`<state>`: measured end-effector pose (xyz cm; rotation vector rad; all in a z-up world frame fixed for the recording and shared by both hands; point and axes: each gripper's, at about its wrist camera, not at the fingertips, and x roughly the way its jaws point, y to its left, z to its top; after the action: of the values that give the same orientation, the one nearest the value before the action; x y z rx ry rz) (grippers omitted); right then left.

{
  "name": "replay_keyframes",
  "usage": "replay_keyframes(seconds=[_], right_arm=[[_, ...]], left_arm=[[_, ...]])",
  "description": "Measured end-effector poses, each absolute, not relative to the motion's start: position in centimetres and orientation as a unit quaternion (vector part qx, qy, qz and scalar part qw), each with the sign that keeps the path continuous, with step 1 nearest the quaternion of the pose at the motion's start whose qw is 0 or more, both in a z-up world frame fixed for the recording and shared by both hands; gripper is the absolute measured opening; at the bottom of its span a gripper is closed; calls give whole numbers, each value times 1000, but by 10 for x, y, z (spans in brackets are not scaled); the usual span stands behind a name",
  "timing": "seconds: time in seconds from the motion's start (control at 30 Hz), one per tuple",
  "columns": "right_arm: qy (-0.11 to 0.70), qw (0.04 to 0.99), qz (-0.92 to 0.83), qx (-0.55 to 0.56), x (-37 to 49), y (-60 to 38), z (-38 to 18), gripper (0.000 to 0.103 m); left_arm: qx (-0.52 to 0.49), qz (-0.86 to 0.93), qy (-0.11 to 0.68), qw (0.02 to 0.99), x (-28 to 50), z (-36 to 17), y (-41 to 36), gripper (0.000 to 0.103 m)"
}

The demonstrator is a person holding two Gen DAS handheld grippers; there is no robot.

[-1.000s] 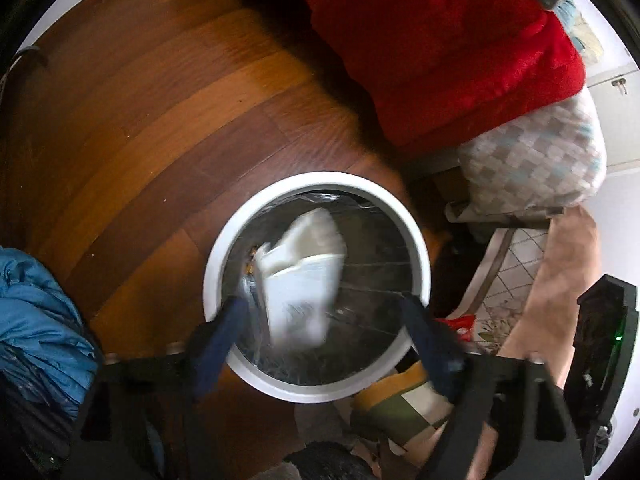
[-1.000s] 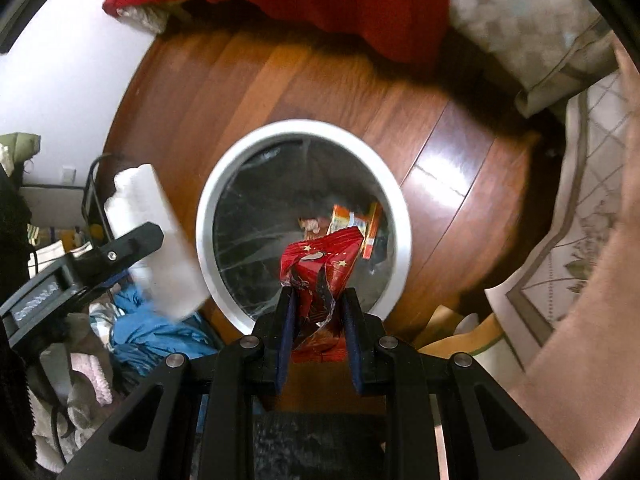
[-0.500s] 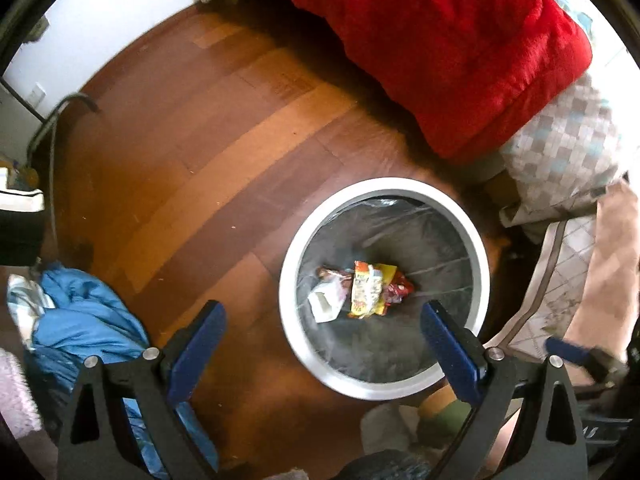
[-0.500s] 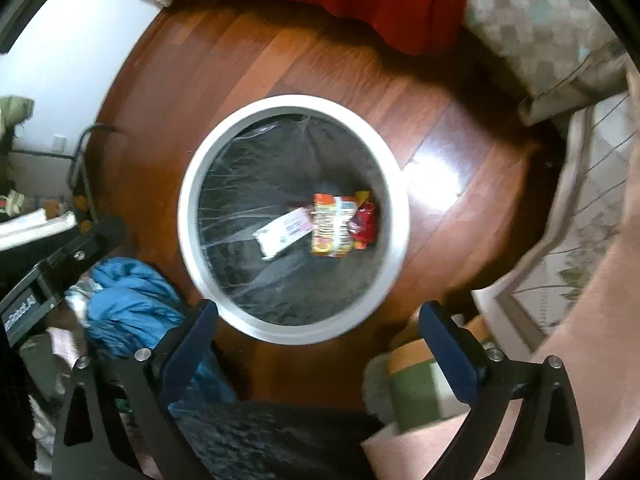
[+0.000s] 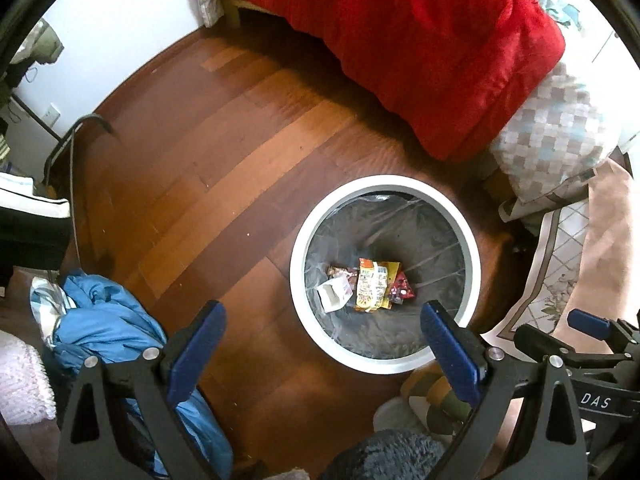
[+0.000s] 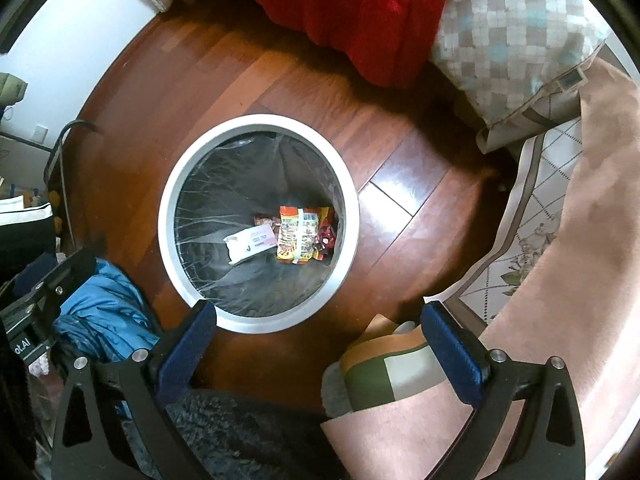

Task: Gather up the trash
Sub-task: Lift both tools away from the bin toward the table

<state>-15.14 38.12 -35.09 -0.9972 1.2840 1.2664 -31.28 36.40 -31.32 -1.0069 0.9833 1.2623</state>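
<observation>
A round white bin (image 5: 298, 240) (image 6: 168, 200) with a clear liner stands on the wooden floor. At its bottom lie a white carton (image 5: 334, 292) (image 6: 250, 244), an orange snack packet (image 5: 370, 286) (image 6: 298, 236) and a red wrapper (image 5: 402, 290) (image 6: 326, 236). My left gripper (image 5: 322, 316) hangs above the bin's near left rim, open, with nothing between its blue pads. My right gripper (image 6: 318, 314) hovers over the near right rim, open and empty too. The right gripper's body (image 5: 580, 344) shows at the lower right of the left wrist view.
A bed with a red blanket (image 5: 420, 40) (image 6: 340, 4) and a checked pillow (image 5: 556, 136) (image 6: 512, 28) lies beyond the bin. Blue clothing (image 5: 108, 328) (image 6: 100, 316) is heaped at the left. A patterned rug (image 6: 520, 232) and a person's pink-clad leg (image 6: 560, 280) fill the right. A slipper (image 6: 384, 368) lies near.
The left gripper let go of the white carton and the right let go of the red wrapper; both now lie in the bin. Both grippers opened wide and rose away from the bin.
</observation>
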Motion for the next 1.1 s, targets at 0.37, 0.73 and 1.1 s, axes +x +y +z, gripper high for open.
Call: replay_keyframes(seconds=[0.37, 0.73, 1.1], right_arm=[[498, 537, 571, -372, -147, 357, -279, 103], [483, 548, 621, -283, -128, 311, -189, 103], [488, 596, 615, -170, -28, 216, -112, 103]], left_arm=[[-396, 558, 385, 620, -309, -243, 340, 99], [-359, 568, 344, 656, -296, -164, 302, 99], [-326, 509, 331, 725, -189, -120, 257, 99]])
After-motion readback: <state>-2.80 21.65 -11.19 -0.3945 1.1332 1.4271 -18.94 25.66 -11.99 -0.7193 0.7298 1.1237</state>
